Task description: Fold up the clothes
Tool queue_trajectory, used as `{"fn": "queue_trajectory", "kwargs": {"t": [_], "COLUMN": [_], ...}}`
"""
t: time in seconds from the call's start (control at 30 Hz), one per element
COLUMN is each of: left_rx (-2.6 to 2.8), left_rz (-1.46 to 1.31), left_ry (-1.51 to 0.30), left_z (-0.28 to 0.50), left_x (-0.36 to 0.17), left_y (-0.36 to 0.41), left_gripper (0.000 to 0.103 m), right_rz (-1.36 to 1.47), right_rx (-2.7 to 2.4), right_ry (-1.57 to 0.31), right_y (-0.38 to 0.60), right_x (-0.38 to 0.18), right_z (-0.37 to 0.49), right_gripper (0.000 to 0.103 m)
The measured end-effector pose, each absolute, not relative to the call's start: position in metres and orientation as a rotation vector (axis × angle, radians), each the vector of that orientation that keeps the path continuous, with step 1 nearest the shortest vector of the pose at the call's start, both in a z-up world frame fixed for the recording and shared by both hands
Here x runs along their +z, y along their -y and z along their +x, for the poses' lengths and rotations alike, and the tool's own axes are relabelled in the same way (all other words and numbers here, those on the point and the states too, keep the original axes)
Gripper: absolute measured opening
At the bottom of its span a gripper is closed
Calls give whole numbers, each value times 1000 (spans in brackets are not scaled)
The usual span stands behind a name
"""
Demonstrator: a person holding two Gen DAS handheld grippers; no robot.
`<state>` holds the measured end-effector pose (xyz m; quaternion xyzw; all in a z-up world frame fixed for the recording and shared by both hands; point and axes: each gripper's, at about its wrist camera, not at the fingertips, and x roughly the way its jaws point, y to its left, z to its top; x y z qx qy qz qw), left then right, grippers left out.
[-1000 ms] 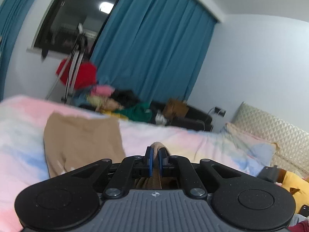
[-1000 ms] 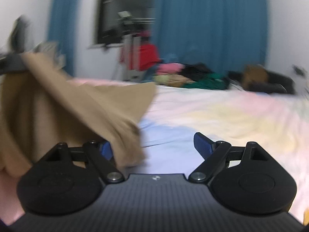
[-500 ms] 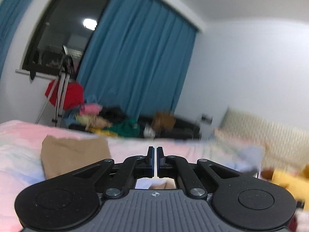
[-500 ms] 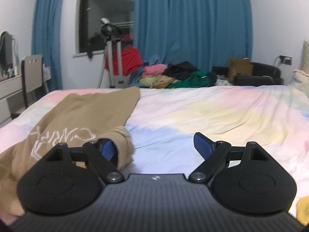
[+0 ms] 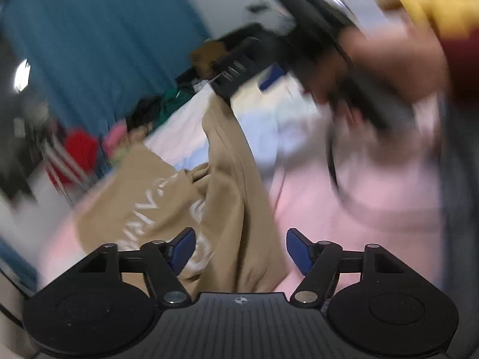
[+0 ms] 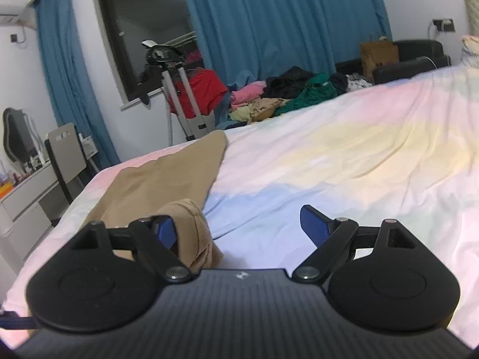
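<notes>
Right wrist view: tan soft-knit sweatshirt with white lettering (image 6: pixel 167 176) lying partly spread on the pastel tie-dye bed sheet (image 6: pixel 344 155), one ribbed cuff or hem bunched up (image 6: pixel 191 224) just beside the left blue pad of the right tongs (image 6: pixel 239 227) — apart, gripping nothing. Left wrist view, heavily blurred: same garment (image 5: pixel 227 185) rumpled, a long fold running up its middle, white print showing; left tongs (image 5: pixel 239 248) also spread wide, cloth beneath and between them but not pinched. Right-hand tool and the person's hand (image 5: pixel 386 59) smeared in the upper part of that view; no telling whether it touches the cloth there.

Likely light, limp, non-slippery fabric — no stiffness to hold a shape, prone to sagging and dragging on the sheet. Best taken at thick seamed edges: ribbed cuff, hem corners or shoulder seam, one per tool, lifting evenly to keep the fold straight. Behind the bed: heap of mixed coloured clothes (image 6: pixel 275 98), blue curtains (image 6: pixel 284 21).
</notes>
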<state>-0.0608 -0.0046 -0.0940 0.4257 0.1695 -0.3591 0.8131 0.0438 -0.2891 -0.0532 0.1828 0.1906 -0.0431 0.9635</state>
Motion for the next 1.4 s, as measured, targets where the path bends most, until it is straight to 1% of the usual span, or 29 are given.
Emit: {"fn": "queue_trajectory", "kwargs": {"t": [0.03, 0.07, 0.1, 0.13, 0.2, 0.23, 0.27, 0.3, 0.53, 0.67, 0.77, 0.83, 0.93, 1.0, 1.1, 1.17, 1.27, 1.3, 1.4], "left_rx": [-766, -751, -732, -713, -674, -655, -649, -648, -586, -439, -320, -265, -236, -228, -217, -196, -160, -167, -246], "left_rz": [938, 947, 948, 950, 952, 952, 893, 813, 216, -47, -186, -158, 8, 74, 143, 214, 286, 298, 383], "left_ry": [-377, -397, -420, -442, -487, -509, -514, -513, -509, -559, -658, -703, -690, -657, -561, -459, -264, -223, -231], "left_z": [-59, -55, -50, -45, -35, -29, -24, -18, 26, 63, 101, 116, 109, 101, 76, 56, 23, 14, 5], "left_x": [-102, -107, -110, -113, -119, -122, -116, -107, -43, -33, -39, -48, -51, -45, -33, -24, -6, -1, -4], "left_y": [-1, -5, -8, -11, -16, -19, -26, -35, -98, -123, -126, -117, -96, -92, -94, -91, -83, -80, -56], "left_gripper": [78, 76, 69, 64, 40, 34, 19, 7, 7, 7, 7, 10, 23, 41, 47, 49, 58, 58, 58], "right_rz": [387, 409, 426, 437, 438, 430, 417, 401, 347, 349, 349, 363, 429, 474, 481, 480, 485, 488, 501], "right_rx": [-82, -76, -72, -71, -72, -70, -70, -71, -49, -22, 9, 22, 26, 25, 26, 24, 24, 20, 17], "right_ry": [-392, -398, -402, -404, -404, -404, -405, -407, -468, -523, -571, -594, -611, -614, -607, -604, -602, -599, -586], "right_y": [291, 293, 295, 296, 294, 292, 291, 289, 280, 274, 268, 268, 274, 278, 278, 277, 277, 278, 281], "right_x": [-56, -58, -59, -61, -61, -61, -62, -63, -71, -82, -91, -96, -99, -99, -98, -98, -97, -96, -94], "right_z": [45, 46, 47, 48, 50, 51, 52, 53, 70, 89, 98, 100, 100, 99, 95, 93, 92, 91, 89], "right_gripper": [85, 85, 85, 85, 85, 85, 85, 85, 85, 85, 85, 85, 85, 85, 85, 85, 85, 85, 85]}}
